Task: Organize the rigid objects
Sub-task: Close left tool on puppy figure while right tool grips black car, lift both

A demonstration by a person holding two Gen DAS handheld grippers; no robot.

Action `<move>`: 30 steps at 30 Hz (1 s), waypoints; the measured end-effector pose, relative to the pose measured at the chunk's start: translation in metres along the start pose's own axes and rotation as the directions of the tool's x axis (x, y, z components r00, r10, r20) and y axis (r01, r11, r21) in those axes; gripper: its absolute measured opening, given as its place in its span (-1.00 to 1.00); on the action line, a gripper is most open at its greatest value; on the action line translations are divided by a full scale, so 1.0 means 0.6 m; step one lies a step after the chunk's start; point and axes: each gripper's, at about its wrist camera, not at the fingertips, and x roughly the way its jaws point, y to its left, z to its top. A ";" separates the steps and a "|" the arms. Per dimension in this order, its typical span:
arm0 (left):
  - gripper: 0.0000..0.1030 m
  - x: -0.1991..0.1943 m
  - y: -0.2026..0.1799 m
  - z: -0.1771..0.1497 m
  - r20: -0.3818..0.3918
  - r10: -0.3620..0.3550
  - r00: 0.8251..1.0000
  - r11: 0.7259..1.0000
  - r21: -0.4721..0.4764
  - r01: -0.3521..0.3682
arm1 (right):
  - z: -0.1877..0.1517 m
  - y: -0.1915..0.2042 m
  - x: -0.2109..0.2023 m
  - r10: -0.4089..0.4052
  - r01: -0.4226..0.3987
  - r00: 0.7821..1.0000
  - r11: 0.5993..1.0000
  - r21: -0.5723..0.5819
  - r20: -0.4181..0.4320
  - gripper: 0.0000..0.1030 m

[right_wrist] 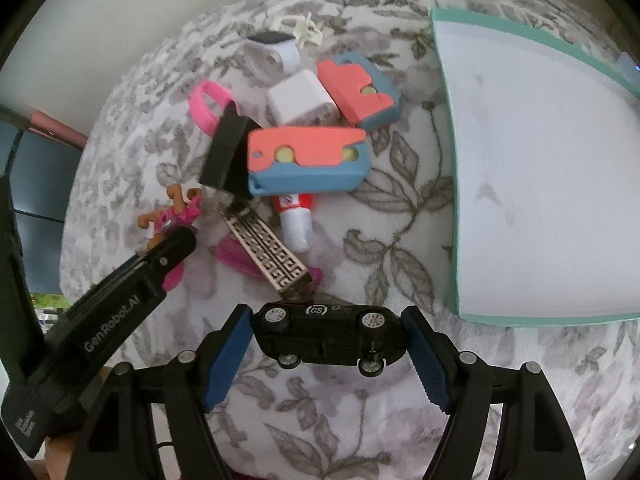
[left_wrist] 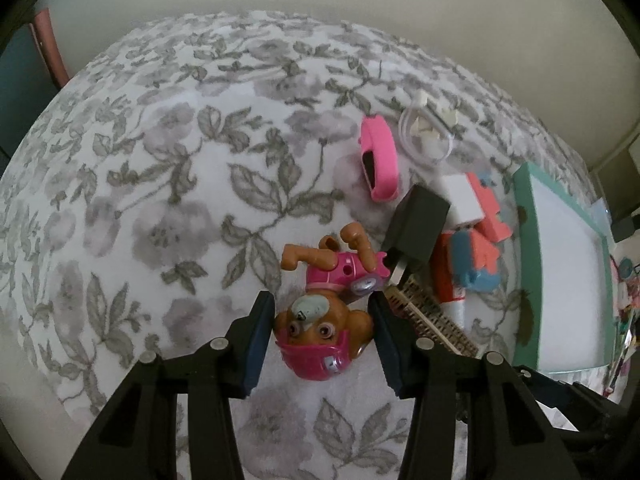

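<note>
The little brown puppy figure (left_wrist: 324, 320) in its pink outfit and helmet sits head-first between the pads of the left gripper (left_wrist: 323, 332), clamped by the sides of its head, with its legs sticking out over the flowered bedspread (left_wrist: 160, 184). No earlier view is here to compare, but the pads press right against the toy's cheeks. The right gripper (right_wrist: 329, 344) is closed on a black toy car (right_wrist: 329, 334), held lengthwise by nose and tail, with its underside and wheels turned toward the camera.

Just beyond the puppy lies the pile: a black charger plug (left_wrist: 416, 226) leaning over a gold patterned bar (right_wrist: 266, 250), a white charger block (right_wrist: 300, 98), two coral-and-blue plastic cases (right_wrist: 308, 160) stacked near each other, a red-and-white tube (right_wrist: 296, 220) poking out from under the nearer case, and a pink wristband (left_wrist: 376, 156) off toward the far side. A coiled white cable (left_wrist: 424, 136) sits just past the wristband. To the right of the heap rests a shallow teal-rimmed box (right_wrist: 452, 160) with a pale inside, open and lying flat on the bedspread
</note>
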 end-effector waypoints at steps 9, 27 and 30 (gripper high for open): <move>-0.03 -0.078 -0.020 0.031 0.100 -0.021 0.995 1.000 -0.014 0.023 | 0.010 -0.002 -0.064 0.023 -0.023 0.990 1.000 0.001 0.136 0.51; -0.03 -0.062 -0.267 0.087 0.063 -0.090 0.994 0.989 0.121 0.082 | 0.079 -0.168 -0.131 -0.318 0.257 0.912 0.935 0.245 0.258 0.51; -0.03 -0.053 -0.307 0.092 0.056 -0.108 0.993 0.984 0.147 0.099 | 0.086 -0.207 -0.137 -0.348 0.265 0.904 0.912 0.312 0.250 0.51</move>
